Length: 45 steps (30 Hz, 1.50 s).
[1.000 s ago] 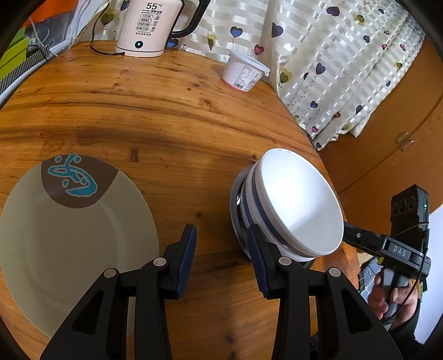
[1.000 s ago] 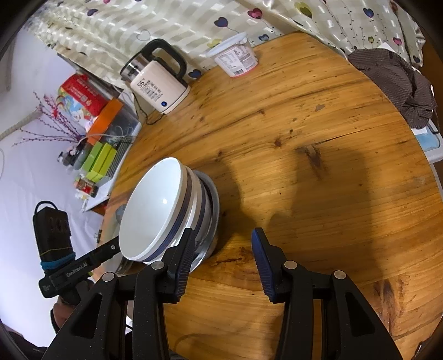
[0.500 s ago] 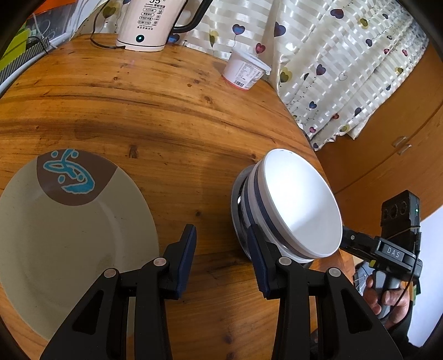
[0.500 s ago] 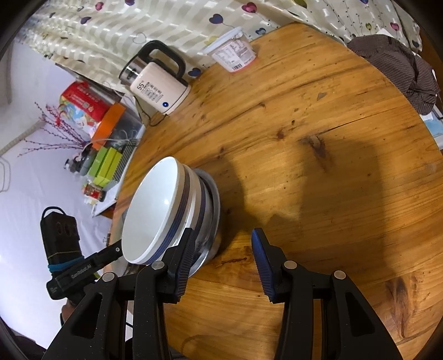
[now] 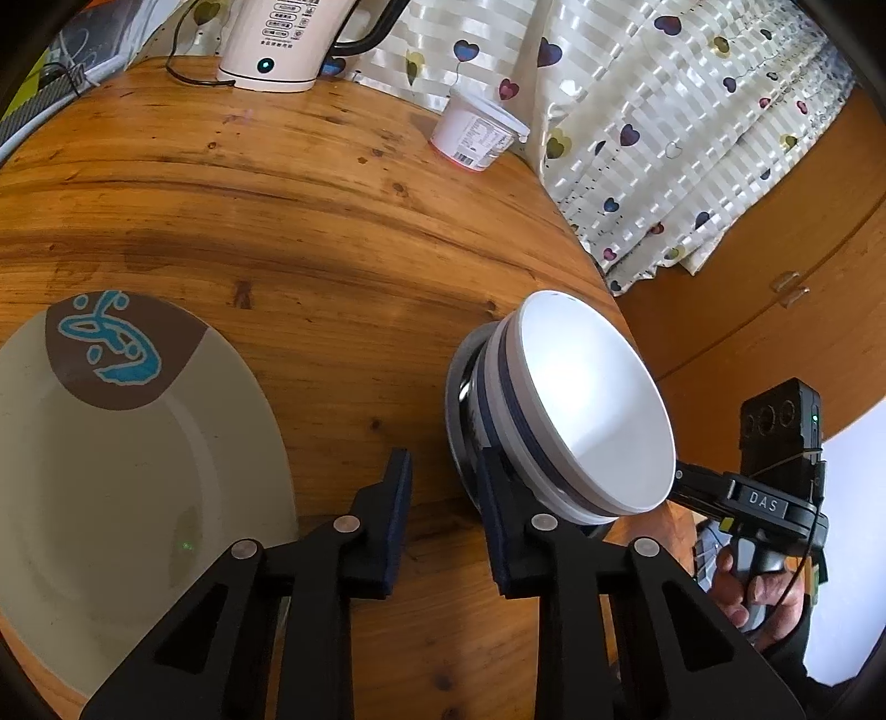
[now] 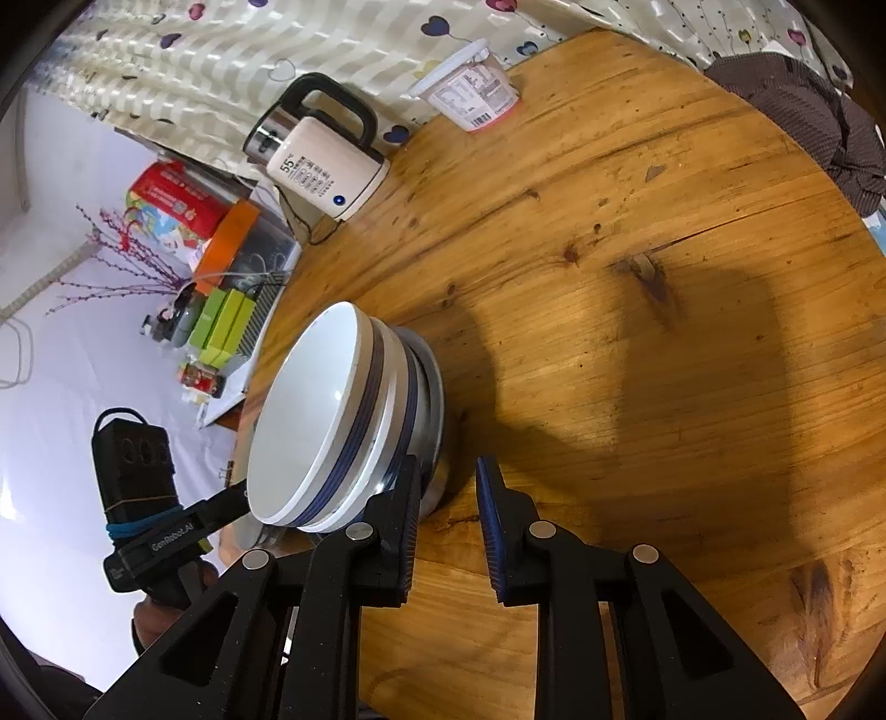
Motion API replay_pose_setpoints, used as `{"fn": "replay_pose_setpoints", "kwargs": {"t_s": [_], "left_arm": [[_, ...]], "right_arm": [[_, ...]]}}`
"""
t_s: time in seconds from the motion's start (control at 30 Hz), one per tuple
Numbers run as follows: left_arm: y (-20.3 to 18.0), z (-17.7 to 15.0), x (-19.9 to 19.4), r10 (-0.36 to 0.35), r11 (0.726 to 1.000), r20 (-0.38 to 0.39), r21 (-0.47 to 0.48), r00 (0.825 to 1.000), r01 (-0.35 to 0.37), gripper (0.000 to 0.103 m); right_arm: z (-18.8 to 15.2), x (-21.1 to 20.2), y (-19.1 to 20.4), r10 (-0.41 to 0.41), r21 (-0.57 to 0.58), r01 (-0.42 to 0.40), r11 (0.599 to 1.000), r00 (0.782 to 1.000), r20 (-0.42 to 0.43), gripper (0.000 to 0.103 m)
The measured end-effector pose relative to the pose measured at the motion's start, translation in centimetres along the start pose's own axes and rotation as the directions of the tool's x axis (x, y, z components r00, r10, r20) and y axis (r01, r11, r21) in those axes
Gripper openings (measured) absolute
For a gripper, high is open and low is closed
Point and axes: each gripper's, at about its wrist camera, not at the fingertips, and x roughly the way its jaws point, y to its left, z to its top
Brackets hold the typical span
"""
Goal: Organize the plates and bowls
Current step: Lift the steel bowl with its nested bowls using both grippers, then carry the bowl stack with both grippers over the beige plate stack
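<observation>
A stack of white bowls with blue bands (image 5: 587,410) sits in a steel bowl near the round wooden table's edge; it also shows in the right wrist view (image 6: 332,426). A beige plate with a brown patch and blue motif (image 5: 122,465) lies at the left. My left gripper (image 5: 443,498) is open and empty, its right finger touching the stack's base. My right gripper (image 6: 446,498) is open and empty, its left finger against the stack from the opposite side.
A cream electric kettle (image 5: 282,44) with cord and a white yoghurt tub (image 5: 476,133) stand at the table's far edge by a heart-print curtain (image 5: 664,111). A brown cloth (image 6: 803,105) lies at the table's far right. Boxes (image 6: 221,321) sit beyond the left edge.
Both grippers have crept a little closer to the bowl stack. The jaws stay open and the bowls have not moved.
</observation>
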Motion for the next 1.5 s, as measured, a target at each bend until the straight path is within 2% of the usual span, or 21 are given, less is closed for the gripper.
{"fn": "replay_pose_setpoints", "kwargs": {"t_s": [0.1, 0.5, 0.6, 1.23, 1.5], "left_arm": [[-0.02, 0.04, 0.03, -0.020, 1.000, -0.001, 0.004, 1.000, 0.020, 0.018], [-0.01, 0.12, 0.07, -0.031, 0.999, -0.002, 0.006, 1.000, 0.031, 0.018], [0.02, 0.09, -0.02, -0.032, 0.999, -0.003, 0.010, 0.999, 0.032, 0.017], [-0.09, 0.39, 0.20, -0.044, 0.999, -0.010, 0.032, 0.999, 0.044, 0.015], [0.63, 0.61, 0.45, -0.081, 0.997, -0.021, -0.014, 0.997, 0.081, 0.015]], "right_arm": [[-0.01, 0.05, -0.07, 0.020, -0.001, -0.020, 1.000, 1.000, -0.003, 0.018], [0.11, 0.20, -0.40, 0.052, 0.007, -0.051, 0.999, 0.999, -0.011, 0.016], [0.11, 0.19, -0.32, 0.065, 0.006, -0.065, 0.998, 0.998, -0.012, 0.009], [0.16, 0.21, -0.08, 0.061, -0.004, -0.061, 0.998, 0.998, -0.011, 0.009], [0.37, 0.12, -0.47, 0.081, 0.009, -0.081, 0.997, 0.997, -0.017, 0.009]]}}
